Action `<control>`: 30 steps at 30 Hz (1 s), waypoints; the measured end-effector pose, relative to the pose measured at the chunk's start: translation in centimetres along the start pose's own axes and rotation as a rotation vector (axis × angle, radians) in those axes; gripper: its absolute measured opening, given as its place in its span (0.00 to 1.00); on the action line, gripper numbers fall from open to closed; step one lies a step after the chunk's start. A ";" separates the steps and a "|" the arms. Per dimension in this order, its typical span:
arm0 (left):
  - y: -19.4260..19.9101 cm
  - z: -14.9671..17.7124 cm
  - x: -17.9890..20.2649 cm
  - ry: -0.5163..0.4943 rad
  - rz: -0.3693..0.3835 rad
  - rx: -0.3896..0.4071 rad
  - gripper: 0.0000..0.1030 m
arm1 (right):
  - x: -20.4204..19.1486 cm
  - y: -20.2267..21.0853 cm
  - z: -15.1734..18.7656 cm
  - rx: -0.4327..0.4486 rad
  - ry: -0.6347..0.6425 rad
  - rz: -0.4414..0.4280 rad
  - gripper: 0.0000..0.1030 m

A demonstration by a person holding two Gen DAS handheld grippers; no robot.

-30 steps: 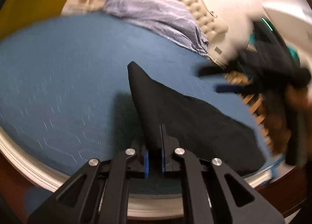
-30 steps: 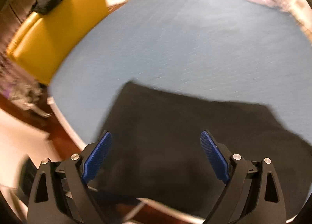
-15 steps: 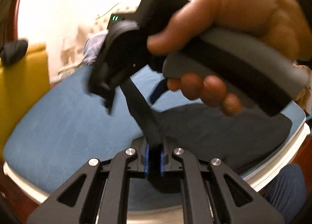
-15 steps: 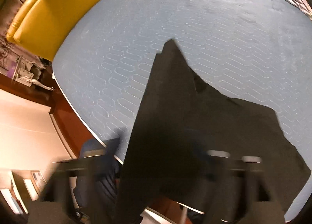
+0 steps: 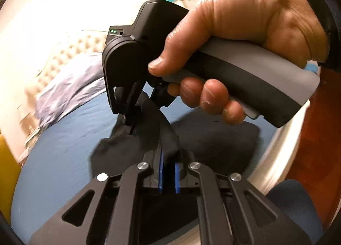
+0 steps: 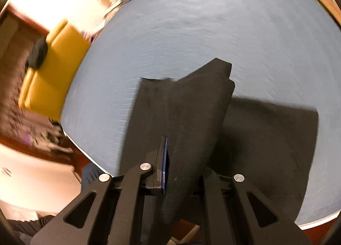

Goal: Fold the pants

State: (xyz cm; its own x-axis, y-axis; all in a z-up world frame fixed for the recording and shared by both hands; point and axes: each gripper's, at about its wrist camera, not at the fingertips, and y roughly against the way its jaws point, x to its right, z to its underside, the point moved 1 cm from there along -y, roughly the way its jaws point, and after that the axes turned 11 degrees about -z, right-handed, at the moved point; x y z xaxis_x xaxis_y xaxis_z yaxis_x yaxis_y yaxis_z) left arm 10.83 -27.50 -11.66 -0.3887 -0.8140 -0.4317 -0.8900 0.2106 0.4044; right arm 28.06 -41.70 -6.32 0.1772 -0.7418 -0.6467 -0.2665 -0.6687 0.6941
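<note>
Black pants (image 6: 191, 112) lie partly on the blue bed (image 6: 213, 21), one edge lifted off it. My right gripper (image 6: 168, 159) is shut on a raised fold of the pants, which drapes over its right finger. My left gripper (image 5: 168, 168) is shut on a band of the same pants (image 5: 213, 144), the cloth pinched between its blue pads (image 5: 160, 172). In the left wrist view, a hand (image 5: 245, 38) holds the right gripper's body (image 5: 132, 67) close above, its fingers clamped on the cloth a short way beyond mine.
A yellow sofa (image 6: 53, 67) with a dark item on it stands left of the bed. A purple blanket (image 5: 68, 93) and tufted headboard (image 5: 72, 46) are at the far end. The white bed edge (image 5: 283, 146) and red-brown floor (image 5: 315, 138) lie to the right.
My right gripper went from open over the flat pants to shut on a fold, close to the left gripper. The pants' edge rose off the bed. My left gripper stayed shut on the cloth.
</note>
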 end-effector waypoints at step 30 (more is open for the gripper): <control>-3.5 2.0 15.5 -0.306 -0.128 0.147 0.08 | 14.7 2.5 1.6 0.104 -0.047 -0.183 0.07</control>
State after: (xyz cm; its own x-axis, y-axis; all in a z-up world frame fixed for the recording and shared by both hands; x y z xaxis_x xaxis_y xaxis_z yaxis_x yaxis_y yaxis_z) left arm 7.50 -39.75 -21.37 -0.3058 -0.6436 -0.7016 -0.9521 0.2117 0.2208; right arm 28.51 -54.21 -14.60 0.1879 -0.6040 -0.7745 -0.3308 -0.7814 0.5292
